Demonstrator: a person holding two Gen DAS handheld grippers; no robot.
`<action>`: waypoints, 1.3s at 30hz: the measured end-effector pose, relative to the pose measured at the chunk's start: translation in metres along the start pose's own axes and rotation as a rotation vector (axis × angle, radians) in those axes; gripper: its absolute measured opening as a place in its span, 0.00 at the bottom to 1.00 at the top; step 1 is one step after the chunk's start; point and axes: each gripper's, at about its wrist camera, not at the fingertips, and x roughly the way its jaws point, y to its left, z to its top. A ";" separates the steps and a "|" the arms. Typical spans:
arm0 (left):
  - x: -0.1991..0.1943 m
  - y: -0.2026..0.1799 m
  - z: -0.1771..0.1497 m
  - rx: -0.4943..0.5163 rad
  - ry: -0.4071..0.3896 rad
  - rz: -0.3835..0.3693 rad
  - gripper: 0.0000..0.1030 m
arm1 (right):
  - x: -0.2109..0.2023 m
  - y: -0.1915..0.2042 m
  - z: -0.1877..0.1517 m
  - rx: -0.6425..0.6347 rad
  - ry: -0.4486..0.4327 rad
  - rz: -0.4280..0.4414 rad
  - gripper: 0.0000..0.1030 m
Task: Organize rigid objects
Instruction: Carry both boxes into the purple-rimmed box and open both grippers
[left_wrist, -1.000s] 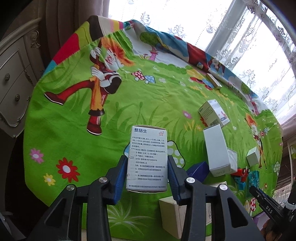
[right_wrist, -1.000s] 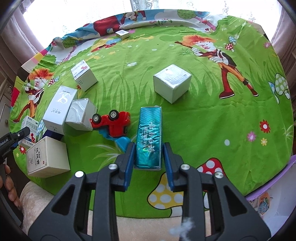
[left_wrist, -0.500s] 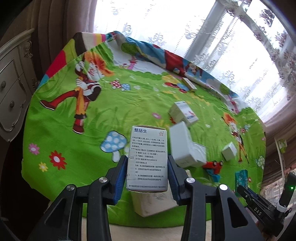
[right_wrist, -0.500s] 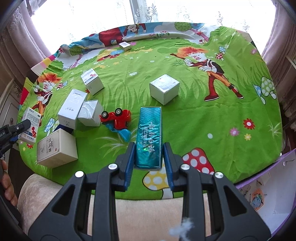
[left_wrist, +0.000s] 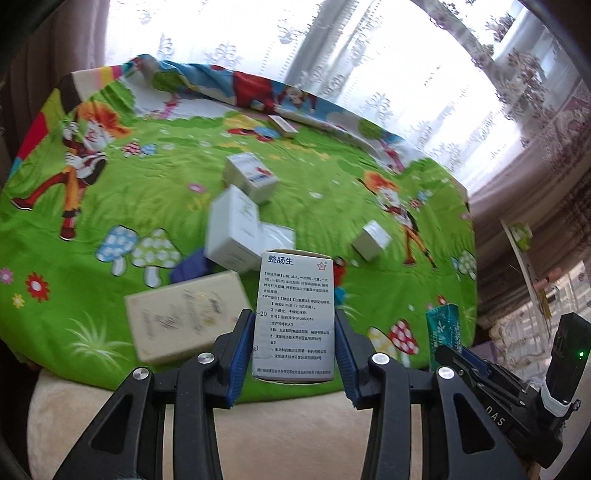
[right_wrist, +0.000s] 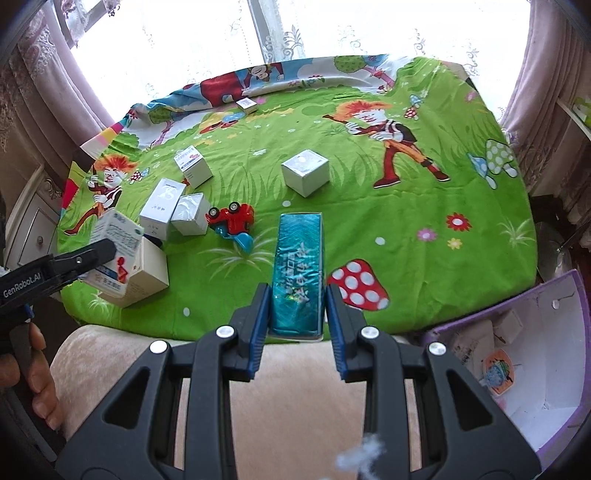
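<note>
Left tool (left_wrist: 293, 343) | medicine box (left_wrist: 294, 317) clamped | long axis along fingers

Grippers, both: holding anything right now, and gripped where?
Left gripper clamps the white medicine box by its two narrow sides at the lower half. Right gripper clamps the teal box by its long sides at the near end.

Home bedroom: lace curtains (right_wrist: 192, 40), cartoon bedsheet (right_wrist: 424, 236) (ornate dresser (right_wrist: 27, 225) beside)
</note>
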 end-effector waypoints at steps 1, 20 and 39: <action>0.001 -0.006 -0.002 0.008 0.010 -0.017 0.42 | -0.004 -0.003 -0.002 0.002 -0.003 -0.003 0.33; 0.040 -0.154 -0.066 0.229 0.283 -0.307 0.42 | -0.057 -0.124 -0.054 0.201 0.007 -0.144 0.33; 0.073 -0.236 -0.114 0.351 0.465 -0.518 0.42 | -0.083 -0.204 -0.084 0.353 0.015 -0.293 0.33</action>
